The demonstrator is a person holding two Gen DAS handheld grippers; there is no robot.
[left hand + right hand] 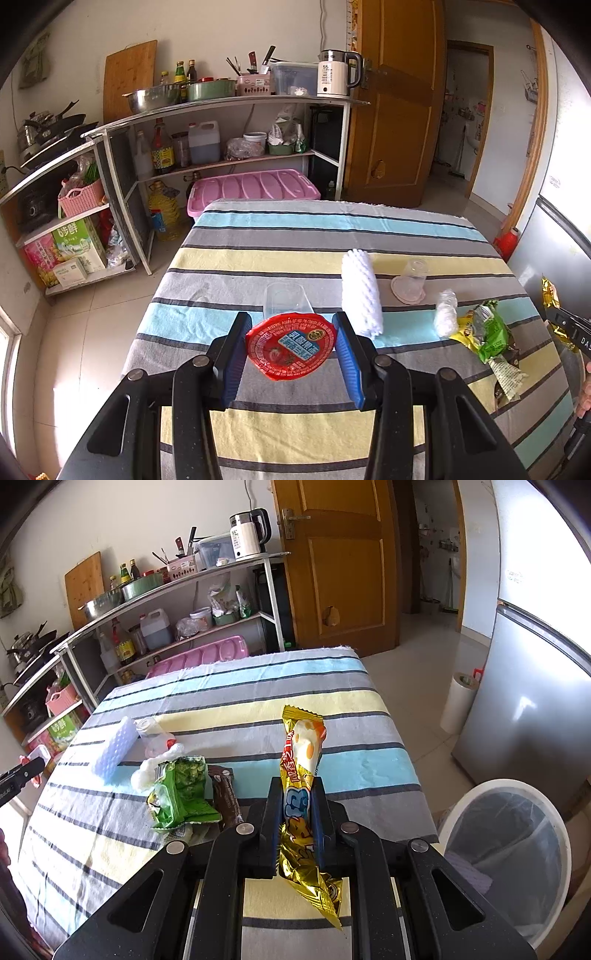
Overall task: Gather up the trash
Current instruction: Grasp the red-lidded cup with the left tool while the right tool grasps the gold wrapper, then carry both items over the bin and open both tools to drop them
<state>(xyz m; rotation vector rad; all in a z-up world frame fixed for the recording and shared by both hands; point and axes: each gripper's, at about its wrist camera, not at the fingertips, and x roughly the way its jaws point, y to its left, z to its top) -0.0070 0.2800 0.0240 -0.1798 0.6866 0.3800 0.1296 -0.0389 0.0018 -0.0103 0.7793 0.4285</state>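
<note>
The left gripper [291, 332] clamps a red-lidded cup [291, 345] printed with Chinese text at frame centre. The right gripper [299, 797] pinches a gold wrapper [301, 775] at centre. Only its view shows the bin [506, 853], lower right; the kettle [334, 74] reads "55".

bin [554, 834]: right side cut by frame edge | left claw [18, 779]: only tip shows

Striped tablecloth [280, 258], white kettle [334, 74], wooden door [343, 561], pink lid [255, 186]
</note>
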